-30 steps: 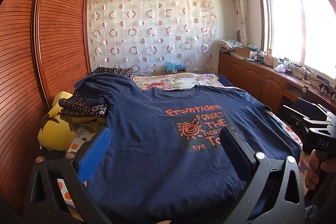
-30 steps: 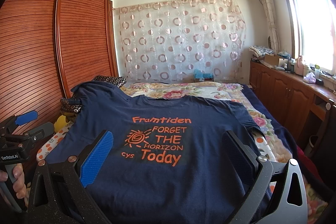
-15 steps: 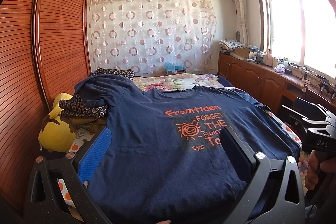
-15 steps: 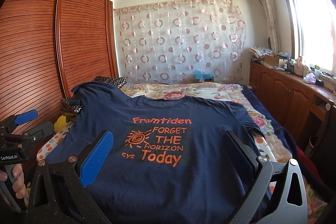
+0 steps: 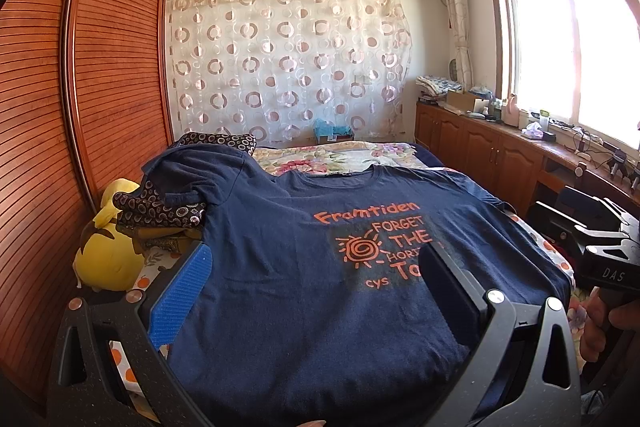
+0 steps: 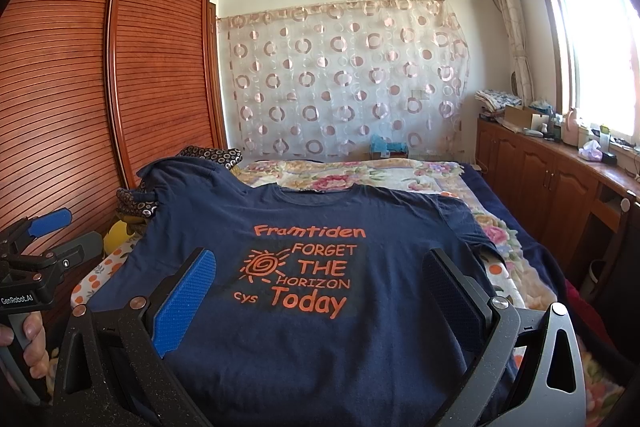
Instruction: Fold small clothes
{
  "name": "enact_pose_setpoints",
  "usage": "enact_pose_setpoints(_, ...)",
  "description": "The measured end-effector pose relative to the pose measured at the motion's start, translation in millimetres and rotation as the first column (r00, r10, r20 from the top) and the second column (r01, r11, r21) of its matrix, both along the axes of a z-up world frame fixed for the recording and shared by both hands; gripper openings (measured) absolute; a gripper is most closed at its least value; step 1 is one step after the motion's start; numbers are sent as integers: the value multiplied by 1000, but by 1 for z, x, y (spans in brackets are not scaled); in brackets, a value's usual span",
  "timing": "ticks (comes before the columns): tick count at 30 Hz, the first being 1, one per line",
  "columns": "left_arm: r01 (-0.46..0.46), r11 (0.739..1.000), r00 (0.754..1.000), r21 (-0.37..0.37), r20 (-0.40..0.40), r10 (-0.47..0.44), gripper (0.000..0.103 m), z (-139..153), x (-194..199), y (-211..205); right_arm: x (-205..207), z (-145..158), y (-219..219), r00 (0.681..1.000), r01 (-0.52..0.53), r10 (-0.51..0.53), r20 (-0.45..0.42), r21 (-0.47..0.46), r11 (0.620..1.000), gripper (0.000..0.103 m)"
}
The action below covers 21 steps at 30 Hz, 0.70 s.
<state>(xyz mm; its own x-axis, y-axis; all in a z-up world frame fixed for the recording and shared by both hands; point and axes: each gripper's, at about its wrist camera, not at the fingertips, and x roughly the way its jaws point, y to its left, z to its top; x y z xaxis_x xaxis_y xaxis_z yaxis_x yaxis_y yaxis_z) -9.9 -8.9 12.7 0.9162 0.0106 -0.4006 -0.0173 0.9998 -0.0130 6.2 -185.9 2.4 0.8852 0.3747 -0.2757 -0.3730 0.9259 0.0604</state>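
Note:
A navy T-shirt [image 5: 288,267] with orange print lies spread flat, front up, on the bed; it also shows in the right wrist view [image 6: 320,327]. Its left sleeve [image 5: 188,167] drapes over a patterned pile. My left gripper [image 5: 316,267] is open, hovering above the shirt's lower left part. My right gripper [image 6: 320,271] is open, hovering above the shirt's lower middle, near the print. Each gripper shows at the edge of the other's view: the right one [image 5: 600,247], the left one [image 6: 36,247]. Neither holds anything.
A wooden slatted wardrobe [image 5: 80,107] runs along the left. A yellow plush toy [image 5: 108,251] and dark patterned clothes [image 5: 160,207] lie at the bed's left edge. A floral bedspread [image 6: 360,175] lies beyond the shirt. Wooden cabinets [image 6: 552,179] stand under the window on the right.

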Motion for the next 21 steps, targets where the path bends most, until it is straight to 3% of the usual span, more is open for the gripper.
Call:
enact_pose_setpoints(7, 5, 1000, 1000, -9, -13, -5, 103, 5, 2, 3, 4, -4, -1, 1000, -7, 7, -8, 2, 1000, 103)
enact_pose_setpoints(21, -32, 999, 993, -13, -110, 30, 103, -26, 40, 54, 30, -9, 7, 997, -50, 49, -60, -17, 999, 103)
